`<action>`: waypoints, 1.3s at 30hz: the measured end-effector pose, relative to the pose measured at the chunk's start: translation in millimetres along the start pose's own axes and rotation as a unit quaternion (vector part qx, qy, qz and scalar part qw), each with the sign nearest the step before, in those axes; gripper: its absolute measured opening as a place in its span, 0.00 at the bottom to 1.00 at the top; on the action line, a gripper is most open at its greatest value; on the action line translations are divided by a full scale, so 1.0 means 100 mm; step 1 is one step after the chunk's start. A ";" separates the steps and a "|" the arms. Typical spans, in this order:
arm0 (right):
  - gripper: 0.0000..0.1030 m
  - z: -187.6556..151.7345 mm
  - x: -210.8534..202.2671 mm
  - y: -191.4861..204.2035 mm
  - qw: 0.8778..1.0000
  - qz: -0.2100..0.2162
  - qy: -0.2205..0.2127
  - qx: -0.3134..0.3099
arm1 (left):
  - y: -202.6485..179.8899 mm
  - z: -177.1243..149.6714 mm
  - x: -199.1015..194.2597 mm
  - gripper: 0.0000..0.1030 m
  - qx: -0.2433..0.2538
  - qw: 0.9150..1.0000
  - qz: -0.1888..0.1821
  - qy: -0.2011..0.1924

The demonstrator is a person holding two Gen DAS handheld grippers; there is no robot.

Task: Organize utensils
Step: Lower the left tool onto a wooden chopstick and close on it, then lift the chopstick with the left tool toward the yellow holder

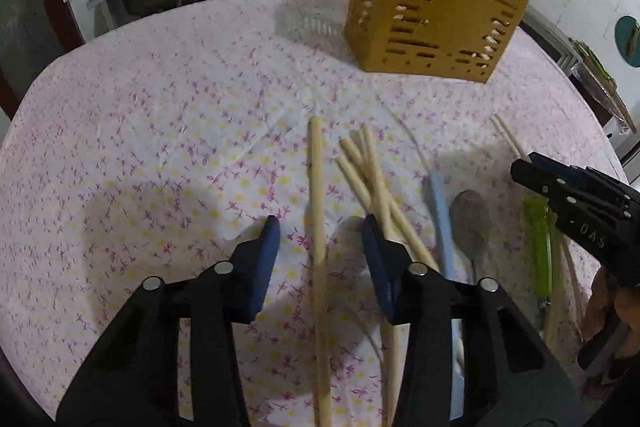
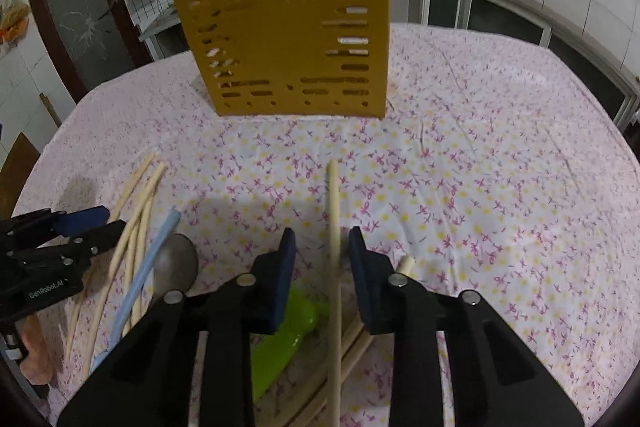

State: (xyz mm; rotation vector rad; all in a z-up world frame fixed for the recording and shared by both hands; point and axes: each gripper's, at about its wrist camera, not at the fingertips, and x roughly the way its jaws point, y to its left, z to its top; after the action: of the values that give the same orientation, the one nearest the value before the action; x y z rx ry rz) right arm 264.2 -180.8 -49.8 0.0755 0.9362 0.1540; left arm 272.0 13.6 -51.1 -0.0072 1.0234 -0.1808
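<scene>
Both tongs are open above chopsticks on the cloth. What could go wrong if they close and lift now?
1. The right tongs straddle one chopstick that lies over other sticks and a green utensil; lifting may drag those along.
2. The left tongs sit close to crossed chopsticks; closing may catch an extra one or scatter them.
3. The yellow holder stands far back; a long stick gripped near one end may swing or slip on the way.
</scene>
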 end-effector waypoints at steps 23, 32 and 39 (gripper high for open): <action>0.08 0.10 0.10 -0.11 1.000 -0.007 0.022 0.001 | 0.01 0.26 0.07 0.12 -0.008 0.999 0.032 0.043; 0.06 0.06 0.07 -0.23 1.000 0.010 0.009 0.022 | 0.12 0.32 0.09 0.04 -0.024 0.999 0.016 0.033; 0.06 0.02 -0.09 -0.28 0.999 0.009 -0.034 0.032 | 0.21 0.17 0.03 0.04 -0.036 0.999 0.001 0.019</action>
State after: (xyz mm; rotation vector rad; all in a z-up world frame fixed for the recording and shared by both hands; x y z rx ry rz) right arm 263.4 -209.7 -45.5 0.1481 0.8729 0.1370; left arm 291.2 32.3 -46.0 -0.0679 1.0671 -0.1422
